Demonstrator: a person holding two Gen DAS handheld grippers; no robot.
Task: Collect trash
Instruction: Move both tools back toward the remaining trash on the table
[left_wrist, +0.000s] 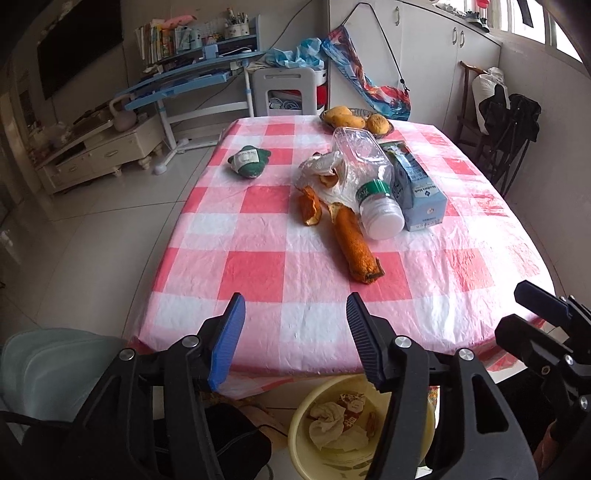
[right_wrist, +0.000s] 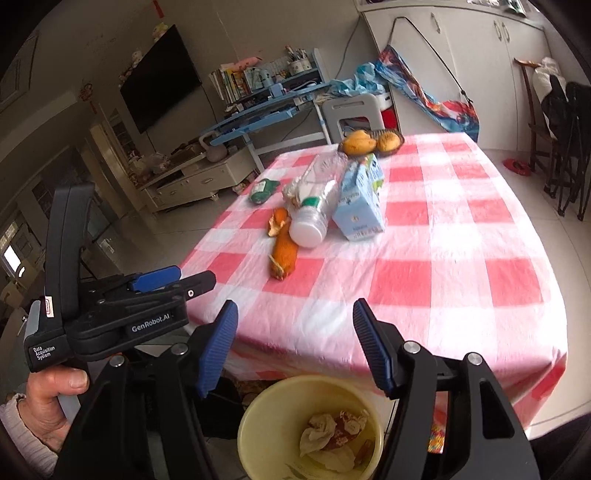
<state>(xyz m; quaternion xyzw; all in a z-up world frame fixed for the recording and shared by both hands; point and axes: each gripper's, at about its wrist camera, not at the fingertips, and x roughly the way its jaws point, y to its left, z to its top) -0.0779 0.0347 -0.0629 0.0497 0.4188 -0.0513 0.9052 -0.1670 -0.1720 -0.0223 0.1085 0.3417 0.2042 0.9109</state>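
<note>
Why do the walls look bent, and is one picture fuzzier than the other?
Both views come through fisheye lenses, so the room curves and the corners go dark. Left wrist view: sharp, with crisp checks on the tablecloth and a clear bottle. Right wrist view: softer and slightly smeared, the carton print is unreadable, and daylight washes the far cloth pale. The bin sits in shade below the table in both.

Checked tablecloth (left_wrist: 258, 266), fruit plate (left_wrist: 356, 120), blue desk (left_wrist: 184, 77), television (right_wrist: 162, 81), white cabinets (right_wrist: 461, 48)
</note>
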